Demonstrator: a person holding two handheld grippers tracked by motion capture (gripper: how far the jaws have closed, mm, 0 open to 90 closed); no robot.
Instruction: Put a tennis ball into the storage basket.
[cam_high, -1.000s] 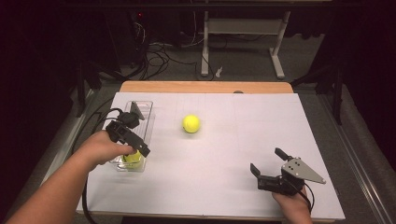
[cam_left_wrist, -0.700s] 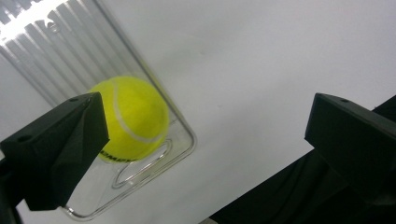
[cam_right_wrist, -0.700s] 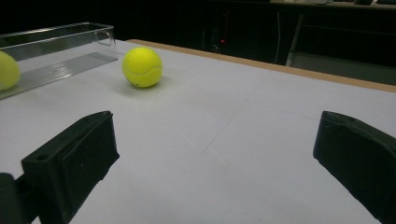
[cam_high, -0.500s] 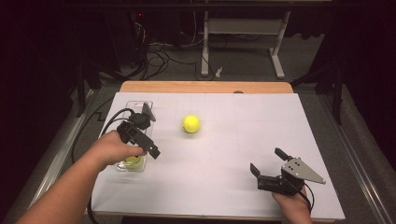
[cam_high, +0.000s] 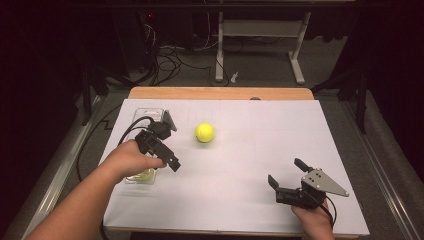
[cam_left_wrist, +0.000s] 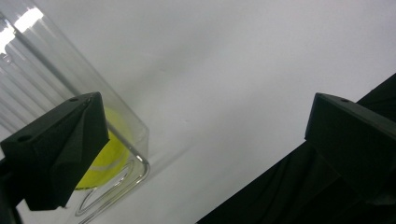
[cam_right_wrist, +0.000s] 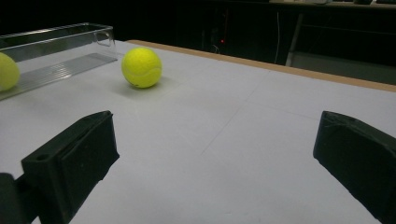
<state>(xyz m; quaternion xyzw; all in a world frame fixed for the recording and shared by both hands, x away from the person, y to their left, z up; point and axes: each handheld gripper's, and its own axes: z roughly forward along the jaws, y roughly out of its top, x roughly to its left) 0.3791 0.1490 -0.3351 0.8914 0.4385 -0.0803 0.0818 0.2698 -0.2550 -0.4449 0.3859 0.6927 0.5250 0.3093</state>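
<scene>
Dim room, white-covered table (cam_high: 235, 165) with a wooden far edge. Left gripper (cam_high: 170, 159) spread wide and empty, beside the clear plastic tray (cam_high: 145, 114) along the left edge, one yellow tennis ball (cam_left_wrist: 105, 156) already inside. Second yellow tennis ball (cam_high: 205, 132) loose mid-table, toward the far edge. Right gripper (cam_high: 287, 182) also agape, near the front right corner. Clumsy nudge, probably rolls away; could knock the tray too.

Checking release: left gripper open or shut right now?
Open. In its own view the left gripper has its jaws standing wide apart with nothing between them; one tennis ball sits in the clear tray.
</scene>
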